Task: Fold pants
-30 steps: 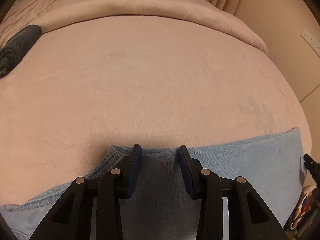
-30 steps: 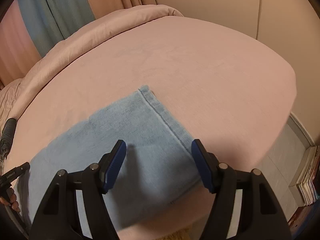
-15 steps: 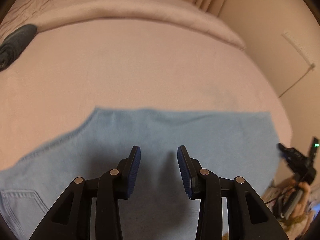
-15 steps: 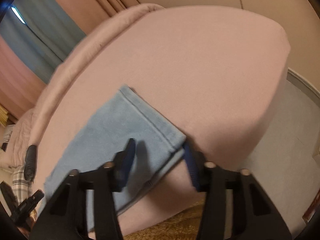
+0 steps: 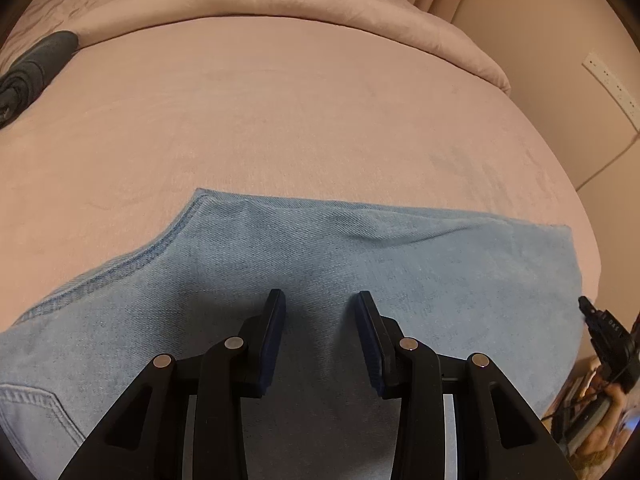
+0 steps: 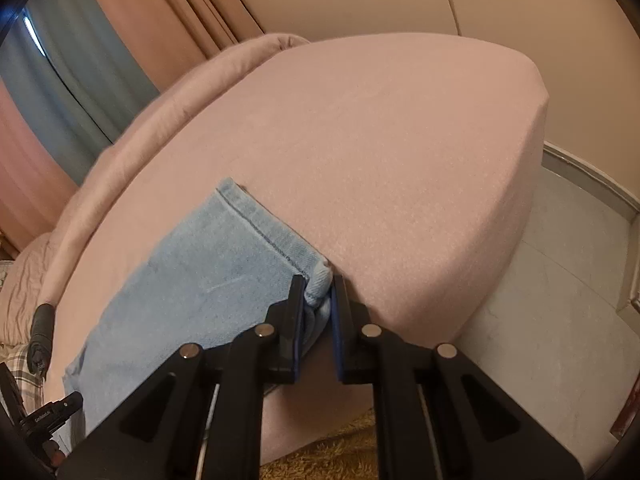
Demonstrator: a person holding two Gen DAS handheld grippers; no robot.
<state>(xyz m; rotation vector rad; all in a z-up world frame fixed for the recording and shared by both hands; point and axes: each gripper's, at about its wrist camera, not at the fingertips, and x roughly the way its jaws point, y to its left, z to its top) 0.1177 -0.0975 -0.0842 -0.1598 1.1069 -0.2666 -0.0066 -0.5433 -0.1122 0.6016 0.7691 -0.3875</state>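
The right gripper [image 6: 317, 292] has just been closing — now clamped on the hem corner of the pants [image 6: 208, 276], flat on the bed [image 6: 400, 140] at 7 o'clock. The left gripper [image 5: 320, 304] hovers apart over them, so a fold can begin.

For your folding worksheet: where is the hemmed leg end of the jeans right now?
In the right wrist view, the hem lies on the pink bed, its near corner pinched in the right gripper.

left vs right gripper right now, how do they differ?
The left gripper stands open above the jeans, pinching nothing; the right gripper, whose jaws have just been closing, is shut on the hem corner. Left sits over mid-fabric, right at the bed edge. Both have blue pads.
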